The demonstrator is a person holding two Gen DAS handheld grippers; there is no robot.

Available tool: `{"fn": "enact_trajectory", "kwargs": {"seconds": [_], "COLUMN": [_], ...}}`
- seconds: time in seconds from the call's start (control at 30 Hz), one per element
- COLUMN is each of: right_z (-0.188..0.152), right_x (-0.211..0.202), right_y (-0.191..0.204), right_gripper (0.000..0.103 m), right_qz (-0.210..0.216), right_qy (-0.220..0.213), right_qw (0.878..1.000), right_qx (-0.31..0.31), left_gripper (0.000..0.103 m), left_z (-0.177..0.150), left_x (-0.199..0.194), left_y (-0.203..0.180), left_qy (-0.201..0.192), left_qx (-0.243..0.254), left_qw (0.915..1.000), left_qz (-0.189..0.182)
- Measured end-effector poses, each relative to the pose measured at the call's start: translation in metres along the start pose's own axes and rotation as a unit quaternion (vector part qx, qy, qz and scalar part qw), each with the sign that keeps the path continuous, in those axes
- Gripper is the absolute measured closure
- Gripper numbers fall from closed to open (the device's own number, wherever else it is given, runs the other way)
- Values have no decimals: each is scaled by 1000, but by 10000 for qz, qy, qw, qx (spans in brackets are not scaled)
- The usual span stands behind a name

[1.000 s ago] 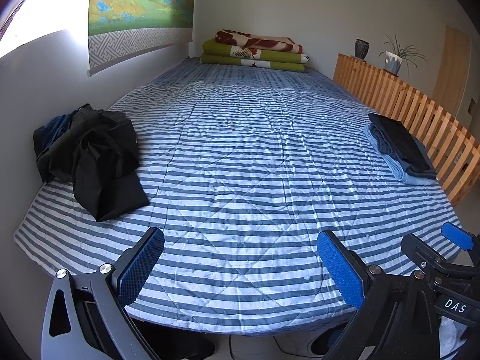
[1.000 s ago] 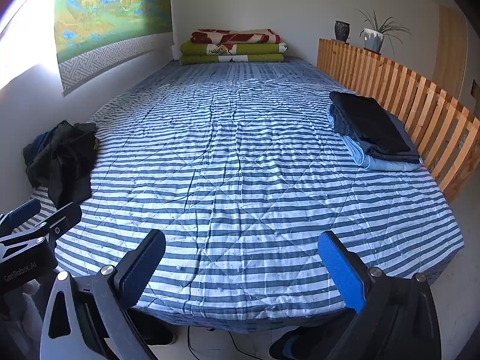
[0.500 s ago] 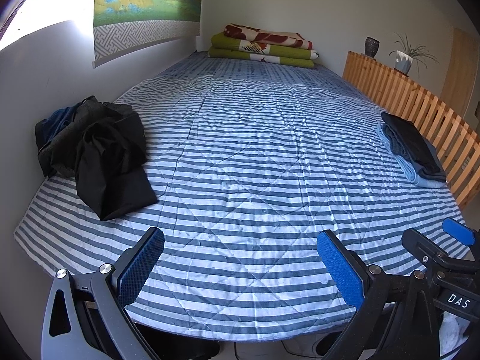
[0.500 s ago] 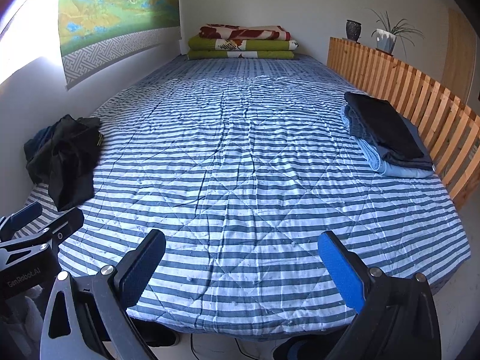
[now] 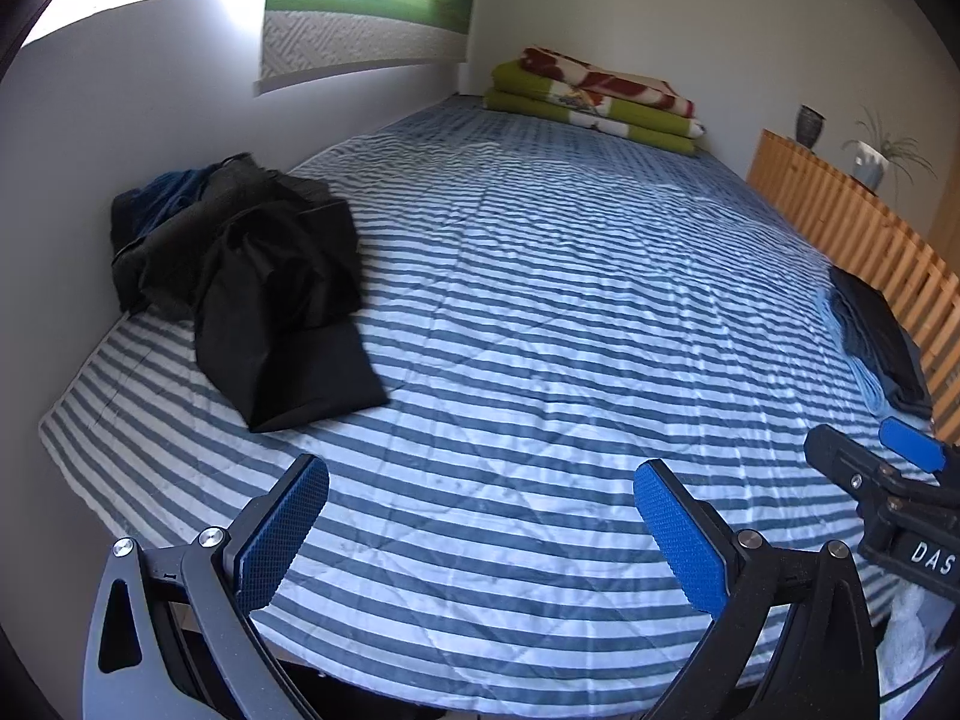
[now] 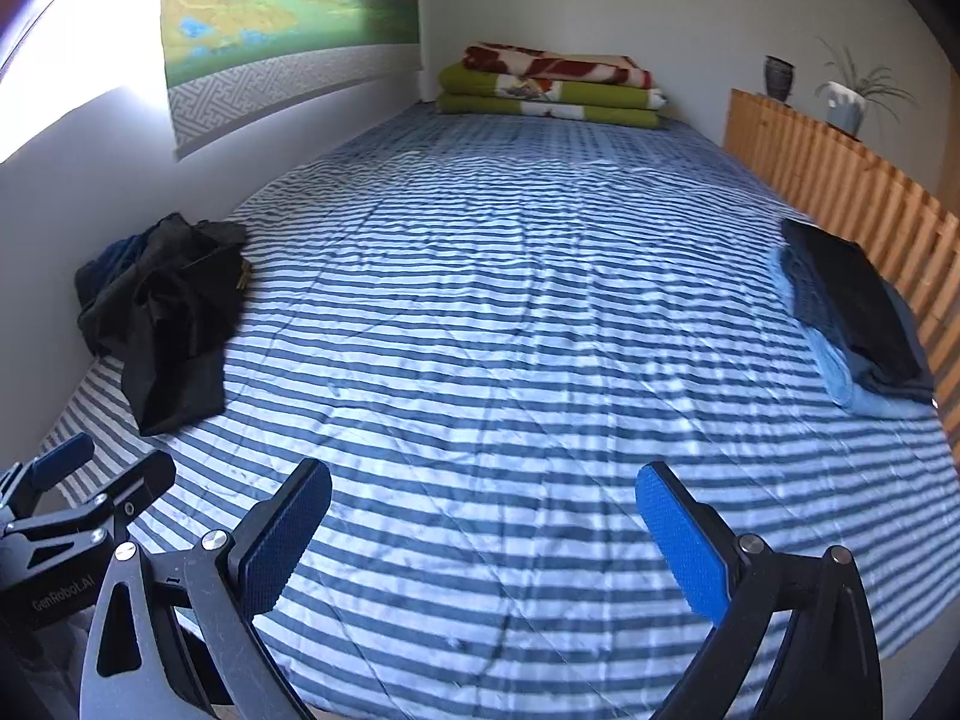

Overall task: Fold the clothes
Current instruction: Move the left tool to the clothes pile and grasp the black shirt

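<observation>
The left tool [image 5: 480, 534] and the right tool [image 6: 483, 534] both hover with blue-padded jaws spread apart and empty, above the near edge of the blue-and-white striped quilted bed [image 5: 540, 330]. A crumpled heap of black and dark blue clothes [image 5: 252, 276] lies on the bed's near left side by the wall. A folded stack of dark and light blue garments [image 6: 852, 324] rests along the bed's right edge, beside the wooden slatted rail [image 6: 840, 192].

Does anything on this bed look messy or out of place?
Yes: a crumpled heap of dark clothes lies by the wall on the left side of the striped bed, unfolded. It stands out against the neat folded stack by the wooden rail and the tidy blankets at the far end.
</observation>
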State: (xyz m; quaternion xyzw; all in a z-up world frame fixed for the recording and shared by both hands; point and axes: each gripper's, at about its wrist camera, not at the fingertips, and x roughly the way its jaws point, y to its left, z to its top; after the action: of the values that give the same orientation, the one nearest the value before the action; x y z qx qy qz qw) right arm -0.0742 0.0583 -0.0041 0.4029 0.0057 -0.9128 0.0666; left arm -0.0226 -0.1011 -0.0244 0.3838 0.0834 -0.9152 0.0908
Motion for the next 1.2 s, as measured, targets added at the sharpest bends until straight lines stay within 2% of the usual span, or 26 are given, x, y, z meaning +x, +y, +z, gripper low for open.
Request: {"fn": "enact_trajectory", "kwargs": {"seconds": [0.3, 0.4, 0.53, 0.7, 0.9, 0.97, 1.0, 1.1, 1.2], "right_z": [42, 51, 57, 53, 48, 46, 46, 45, 46], "right_x": [56, 72, 83, 87, 88, 88, 89, 89, 90], "right_y": [64, 83, 99, 100, 81, 73, 70, 63, 57], "right_gripper": [3, 3, 3, 3, 3, 3, 3, 3, 3], "right_qz": [646, 809, 842, 822, 791, 777, 787, 754, 732], "right_qy": [191, 301, 367, 434, 521, 543, 553, 557, 549], "right_qw": [9967, 9950, 9942, 9938, 9946, 9949, 9949, 9952, 9955], "right_qx": [-458, -506, -567, -603, -413, -342, -311, -297, -249], "left_gripper": [0, 0, 0, 0, 1, 1, 1, 2, 2], "left_z": [5, 14, 36, 74, 113, 122, 128, 145, 157], "left_x": [20, 32, 58, 100, 142, 155, 158, 163, 186], "left_y": [83, 108, 141, 179, 214, 227, 234, 253, 262], "left_qy": [-6, -27, 30, 169, 272, 431, 430, 252, 647], "left_qx": [-596, -718, -925, -1200, -1444, -1630, -1738, -1819, -1728], "left_qw": [9969, 9949, 9931, 9901, 9856, 9831, 9815, 9790, 9806], "left_qz": [515, 701, 714, 711, 835, 711, 672, 890, 660]}}
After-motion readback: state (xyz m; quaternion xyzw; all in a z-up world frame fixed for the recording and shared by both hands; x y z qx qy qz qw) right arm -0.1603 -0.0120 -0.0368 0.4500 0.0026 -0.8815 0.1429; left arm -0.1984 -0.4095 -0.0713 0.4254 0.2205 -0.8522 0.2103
